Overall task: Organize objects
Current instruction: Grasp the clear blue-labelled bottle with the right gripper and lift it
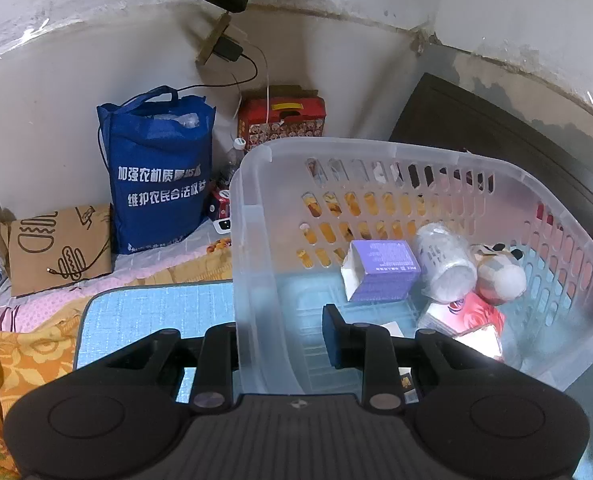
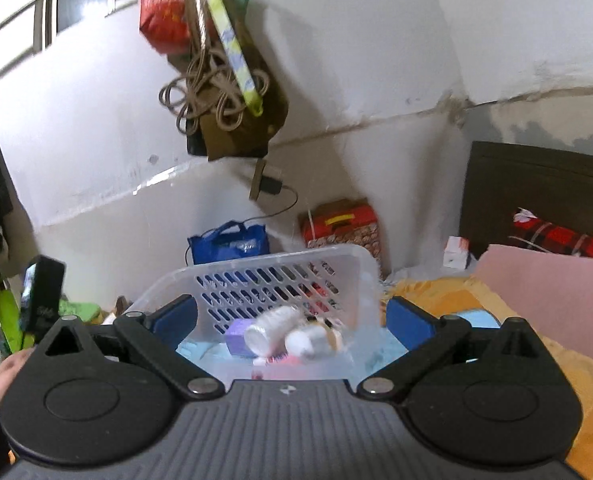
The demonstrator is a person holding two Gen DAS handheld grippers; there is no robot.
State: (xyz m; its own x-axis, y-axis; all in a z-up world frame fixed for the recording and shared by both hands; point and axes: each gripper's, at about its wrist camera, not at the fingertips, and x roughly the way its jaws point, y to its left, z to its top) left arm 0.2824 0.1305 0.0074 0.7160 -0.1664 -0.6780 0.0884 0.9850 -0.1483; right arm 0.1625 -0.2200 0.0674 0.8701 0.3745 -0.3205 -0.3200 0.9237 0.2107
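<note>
A clear plastic basket stands tilted over a blue mat. It holds a purple box, a white bottle, a plush toy and a red and white tissue pack. My left gripper is shut on the basket's near left wall, one finger inside and one outside. In the right wrist view the basket lies ahead between the wide-apart fingers of my right gripper, which is open and holds nothing. The purple box and the white bottle show inside it.
A blue tote bag, a brown paper bag and a red gift box stand by the wall. A dark headboard is at the right. Orange bedding and a pink sheet lie to the right. Bags hang on the wall.
</note>
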